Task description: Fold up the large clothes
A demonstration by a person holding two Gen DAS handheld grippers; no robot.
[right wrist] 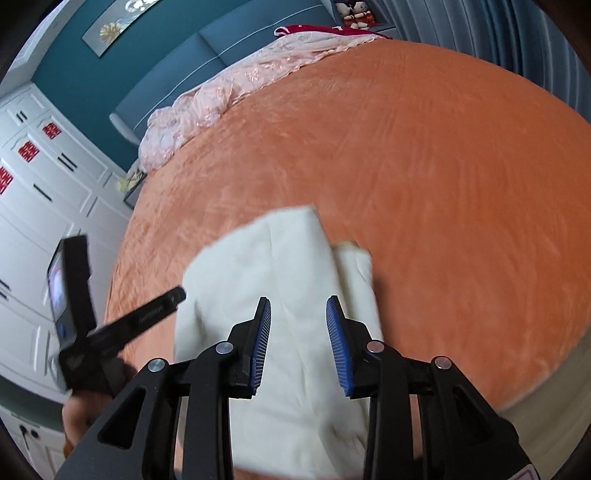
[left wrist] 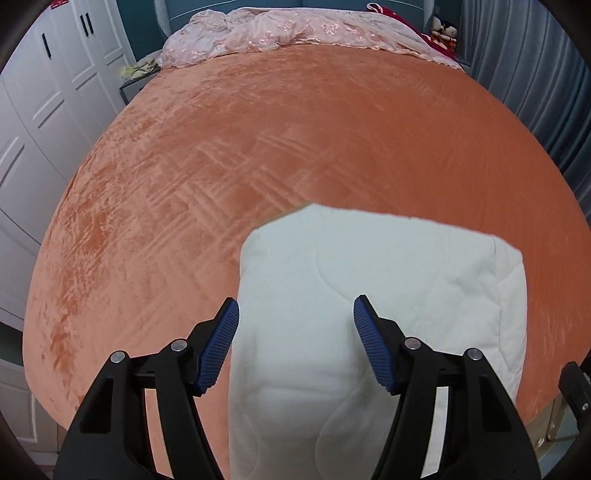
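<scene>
A white quilted cloth [left wrist: 369,280], folded into a thick rectangular bundle, lies on the orange bedspread [left wrist: 258,147] near the bed's front edge. My left gripper [left wrist: 295,314] hovers over the bundle's left part with its blue pads wide apart, open and pressing on nothing. In the right wrist view the same folded cloth [right wrist: 273,266] lies below my right gripper [right wrist: 298,306]. Its jaws stand apart over the cloth's top layer, and the pads do not press on it. The left gripper's black body [right wrist: 110,325], held by a hand [right wrist: 74,417], shows at the left.
A crumpled pink embroidered cover [left wrist: 280,33] lies at the head of the bed against a teal headboard [right wrist: 207,59]. White wardrobe doors [left wrist: 40,122] stand left of the bed. Grey curtains [left wrist: 535,81] hang on the right. A small nightstand [left wrist: 136,85] sits by the head.
</scene>
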